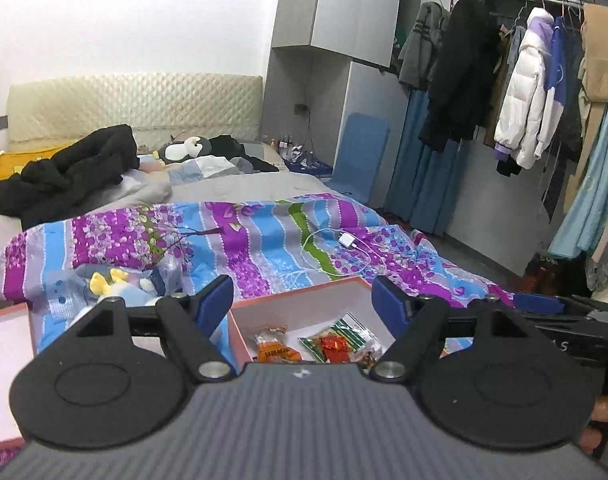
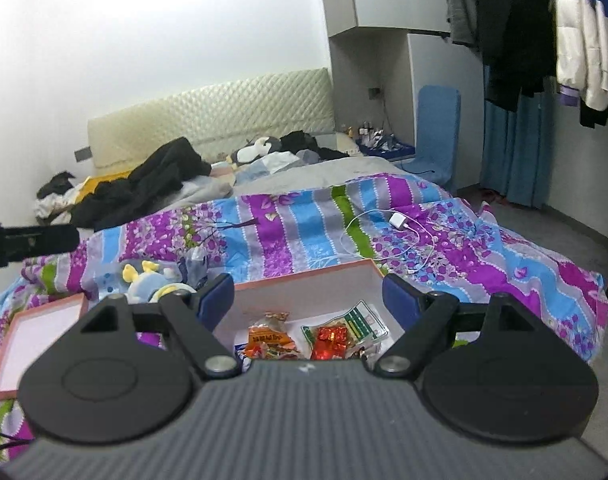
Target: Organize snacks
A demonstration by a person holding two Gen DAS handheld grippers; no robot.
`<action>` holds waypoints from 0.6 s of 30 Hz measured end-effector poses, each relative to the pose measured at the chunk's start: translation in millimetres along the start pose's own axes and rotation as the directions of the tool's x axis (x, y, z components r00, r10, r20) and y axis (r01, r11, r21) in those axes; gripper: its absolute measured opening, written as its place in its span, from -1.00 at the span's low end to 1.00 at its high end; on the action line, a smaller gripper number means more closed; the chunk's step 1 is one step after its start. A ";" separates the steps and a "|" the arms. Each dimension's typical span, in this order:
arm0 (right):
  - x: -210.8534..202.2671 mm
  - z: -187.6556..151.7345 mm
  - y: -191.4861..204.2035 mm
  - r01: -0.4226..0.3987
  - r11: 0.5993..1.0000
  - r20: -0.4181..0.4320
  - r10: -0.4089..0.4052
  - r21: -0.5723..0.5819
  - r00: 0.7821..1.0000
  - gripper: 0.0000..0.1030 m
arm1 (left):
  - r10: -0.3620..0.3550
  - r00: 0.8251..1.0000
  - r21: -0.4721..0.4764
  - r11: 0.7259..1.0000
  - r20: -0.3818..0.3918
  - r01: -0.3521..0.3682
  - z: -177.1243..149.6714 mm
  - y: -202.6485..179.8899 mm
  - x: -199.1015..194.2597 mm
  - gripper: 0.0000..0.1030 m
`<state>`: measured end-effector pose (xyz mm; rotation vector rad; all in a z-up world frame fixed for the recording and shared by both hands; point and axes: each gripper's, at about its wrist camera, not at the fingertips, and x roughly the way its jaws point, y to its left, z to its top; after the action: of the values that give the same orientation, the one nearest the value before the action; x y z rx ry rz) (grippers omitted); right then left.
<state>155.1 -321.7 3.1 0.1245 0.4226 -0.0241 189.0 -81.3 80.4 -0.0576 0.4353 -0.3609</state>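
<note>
With both grippers raised over the bed, the left gripper (image 1: 302,300) and right gripper (image 2: 307,296) have their fingers apart and empty. The snacks (image 2: 300,340), an orange packet, a red foil one and a green-striped bag, lie together in the pink-rimmed box (image 2: 304,270) on the flowered quilt (image 1: 264,236). Its lid (image 2: 44,332) rests to the left, near a plush toy (image 2: 152,280). The packing looks done or paused; next likely comes reaching left for the lid.

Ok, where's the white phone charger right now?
The white charger lies on the floral quilt beyond the pink snack box, toward its right corner in both wrist views, its cable looping back toward the box.
</note>
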 end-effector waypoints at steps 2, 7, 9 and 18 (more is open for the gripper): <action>-11.5 -6.5 -1.8 0.007 1.000 0.014 -0.007 0.017 1.000 0.61 | 0.004 1.000 0.011 1.000 -0.002 -0.004 -7.3 -2.4 -7.5 0.55; -36.0 -22.8 -6.7 0.022 0.998 0.026 -0.023 0.050 0.999 0.61 | 0.022 1.000 0.047 0.999 0.006 -0.022 -24.6 -10.0 -24.1 0.55; -42.6 -30.3 -7.6 0.026 0.998 0.020 -0.027 0.051 0.999 0.61 | 0.008 1.000 0.036 0.999 0.000 -0.008 -30.8 -9.9 -26.8 0.55; -65.4 -67.4 -1.3 0.066 0.998 0.023 -0.066 0.009 0.998 0.61 | 0.001 0.999 -0.010 1.000 -0.047 -0.001 -69.6 -12.1 -38.7 0.55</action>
<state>68.0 -314.7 -31.1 0.1179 0.4029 -0.0923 123.0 -77.4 34.5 -0.0588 0.4837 -0.3595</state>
